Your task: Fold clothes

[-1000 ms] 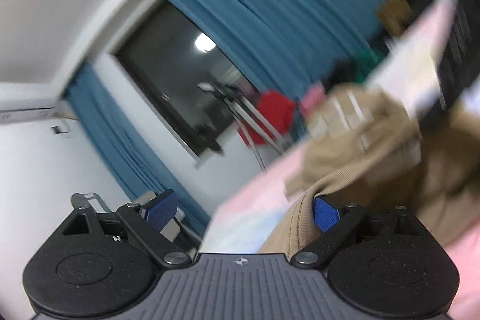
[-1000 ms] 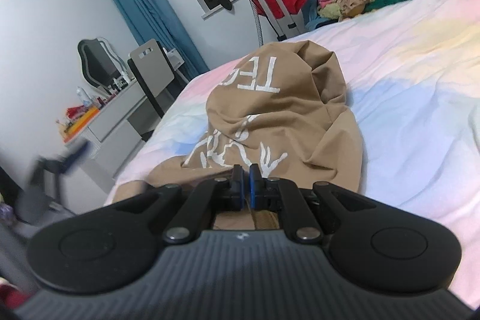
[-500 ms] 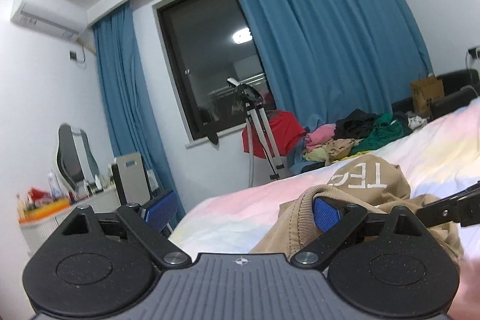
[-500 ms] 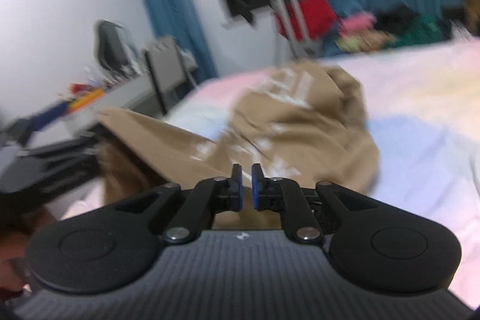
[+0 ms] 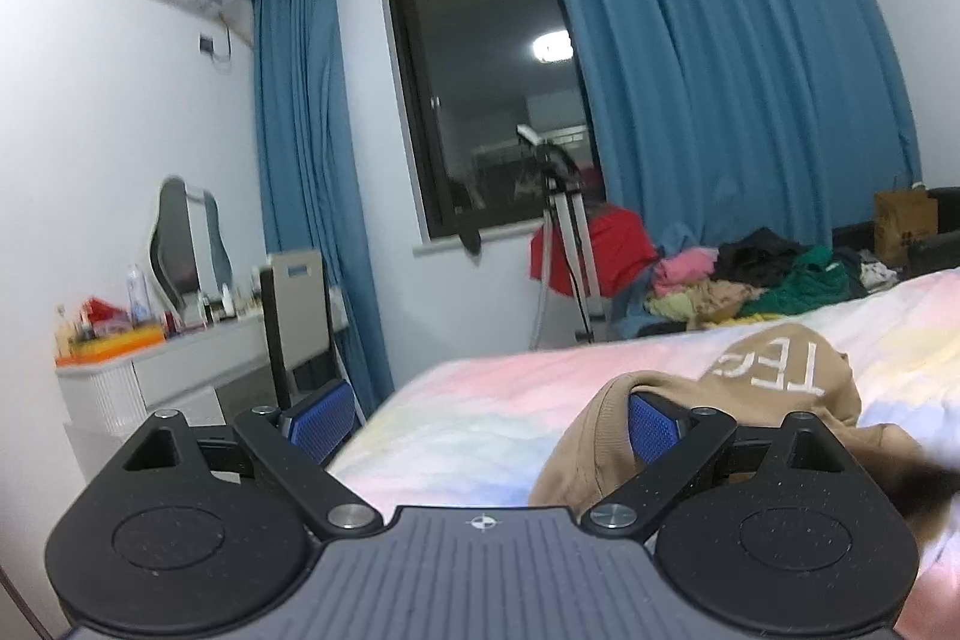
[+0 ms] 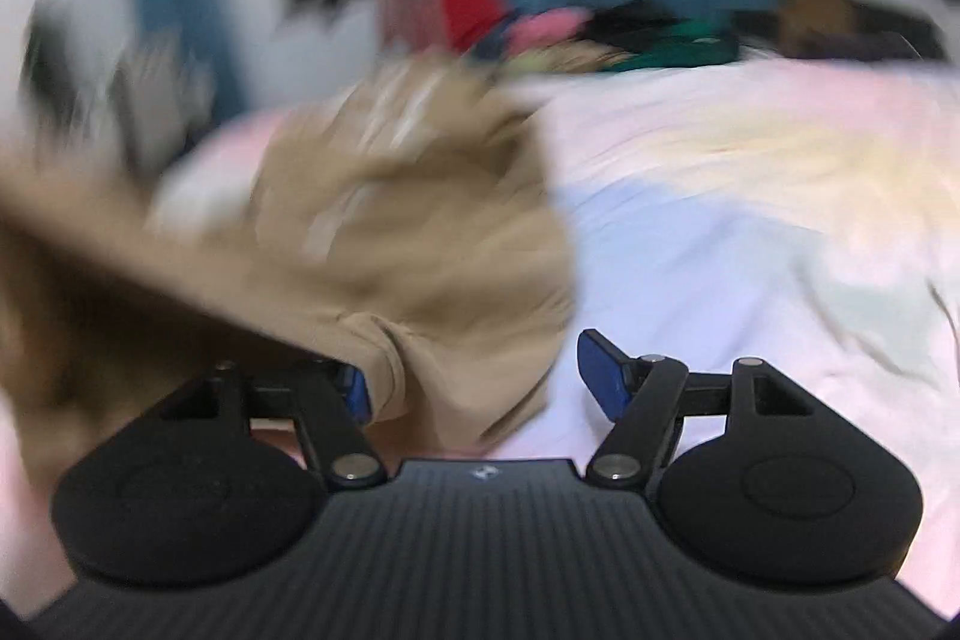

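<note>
Pastel bed [image 5: 480, 400], blue curtains [image 5: 720, 100]; tan garment [image 6: 420, 232] between opening right gripper [image 6: 480, 382]; left gripper [image 5: 480, 418] spread wide.

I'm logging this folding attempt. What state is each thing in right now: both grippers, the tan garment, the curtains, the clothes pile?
Left gripper: open; tan cloth draped over one finger.
Right gripper: jaws opening, a tan fold between them.
Tan garment: crumpled, unfolded on the bed.
Curtains: drawn apart, window bare.
Clothes pile: heaped, unfolded.

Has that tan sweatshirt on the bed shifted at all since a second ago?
Yes. In the right wrist view the tan sweatshirt has been pulled leftward: a flap now stretches to the picture's left edge, across the bedsheet where none lay before.
</note>
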Motion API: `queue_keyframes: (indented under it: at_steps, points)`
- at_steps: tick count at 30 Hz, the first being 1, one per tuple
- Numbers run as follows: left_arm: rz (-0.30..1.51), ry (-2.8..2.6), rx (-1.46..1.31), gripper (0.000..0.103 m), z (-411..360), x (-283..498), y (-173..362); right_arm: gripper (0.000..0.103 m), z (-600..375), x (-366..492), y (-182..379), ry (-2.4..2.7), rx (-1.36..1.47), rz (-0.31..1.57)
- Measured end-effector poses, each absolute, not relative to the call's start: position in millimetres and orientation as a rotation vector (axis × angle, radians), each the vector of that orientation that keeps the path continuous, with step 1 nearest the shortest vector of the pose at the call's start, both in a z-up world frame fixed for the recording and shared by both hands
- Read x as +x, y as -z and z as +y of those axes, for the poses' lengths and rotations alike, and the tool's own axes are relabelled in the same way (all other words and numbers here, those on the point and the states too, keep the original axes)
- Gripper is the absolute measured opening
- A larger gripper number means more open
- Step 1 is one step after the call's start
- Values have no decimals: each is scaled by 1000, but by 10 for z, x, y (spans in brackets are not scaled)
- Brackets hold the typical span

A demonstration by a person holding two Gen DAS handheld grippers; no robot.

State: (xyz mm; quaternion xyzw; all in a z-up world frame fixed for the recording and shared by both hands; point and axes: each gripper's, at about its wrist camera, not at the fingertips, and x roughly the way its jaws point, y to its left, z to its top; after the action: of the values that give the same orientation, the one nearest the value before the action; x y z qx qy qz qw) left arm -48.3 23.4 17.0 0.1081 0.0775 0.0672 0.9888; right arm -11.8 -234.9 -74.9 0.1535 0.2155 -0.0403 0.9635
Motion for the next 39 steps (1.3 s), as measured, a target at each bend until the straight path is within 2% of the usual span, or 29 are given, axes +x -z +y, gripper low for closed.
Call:
queue_keyframes:
  at_steps: [5,9,13,16,20,24,26,31,36,39]
  points:
    - [278,-57,277,95,180,-402,-29,69,-2681,-313,314,193,401,192]
    - [387,43,348,96,127,-410,108,69,-2901,-295,205,237,425,156]
    - [419,88,406,96,81,-512,167,69,-2999,-186,244,244,429,205]
    - [420,7,344,96,148,-464,156,69,-3010,-145,311,238,403,276]
    - [455,-95,272,94,248,-298,191,69,-2835,94,560,196,279,490]
    - [489,-152,262,94,236,-183,308,68,-2835,255,944,180,359,681]
    - [542,-161,231,93,260,-102,406,68,-2796,252,1049,191,348,718]
    - [594,-151,331,93,134,40,703,68,-2780,190,1070,200,348,687]
    - [529,-142,506,94,-66,1,855,68,-2794,32,967,221,328,553]
    - [479,-170,464,95,17,-55,763,68,-2839,-57,835,255,337,483]
